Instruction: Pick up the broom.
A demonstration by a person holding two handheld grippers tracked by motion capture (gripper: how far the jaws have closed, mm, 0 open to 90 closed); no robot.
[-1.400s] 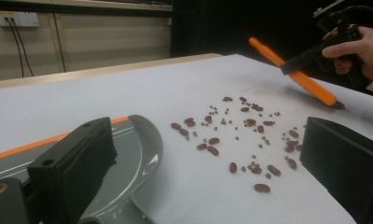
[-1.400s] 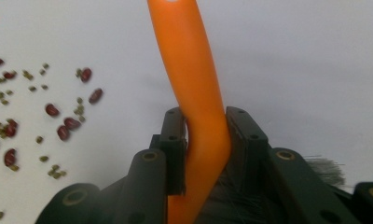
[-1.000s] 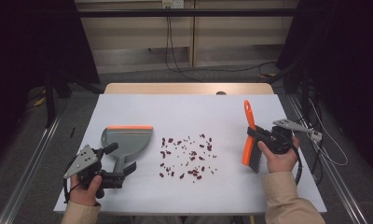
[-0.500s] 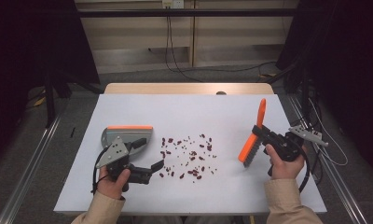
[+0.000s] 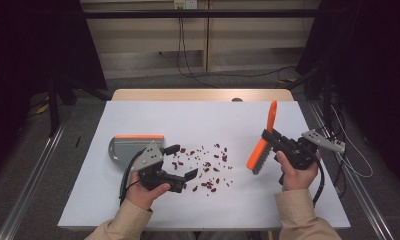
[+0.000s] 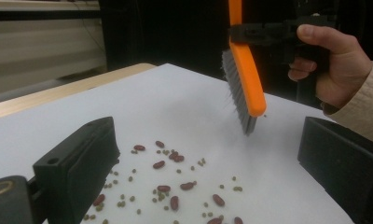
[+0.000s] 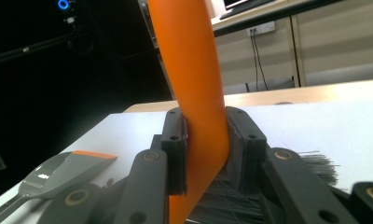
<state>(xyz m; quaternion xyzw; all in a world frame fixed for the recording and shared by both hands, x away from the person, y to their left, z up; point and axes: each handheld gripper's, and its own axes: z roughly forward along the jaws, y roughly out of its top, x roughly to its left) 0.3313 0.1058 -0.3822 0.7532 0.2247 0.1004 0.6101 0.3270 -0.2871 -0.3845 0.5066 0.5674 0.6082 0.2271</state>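
Small red and green beans (image 5: 208, 167) lie scattered on the white table (image 5: 203, 120). My left gripper (image 5: 182, 162) is at their left edge, open, with its jaws level with the table; beans (image 6: 175, 186) lie on the surface between and beyond them. A grey dustpan (image 5: 130, 147) with an orange edge rests just behind and left of that gripper. My right gripper (image 5: 274, 142) is shut on the handle of an orange brush (image 5: 262, 145), held off the table right of the beans, bristles down. The brush (image 6: 244, 74) hangs beyond the beans. The jaws clamp the orange handle (image 7: 201, 93).
The table's far wooden edge (image 5: 203, 94) runs along the back. Cables (image 5: 338, 165) trail off the right side by my right hand. A metal rail (image 5: 33, 180) runs on the floor at left. The dustpan (image 7: 58, 172) lies across the table from the brush.
My left gripper has moved right, from left of the dustpan to the beans' left edge. The brush stayed about where it was, its handle tipping from leaning left to leaning right.
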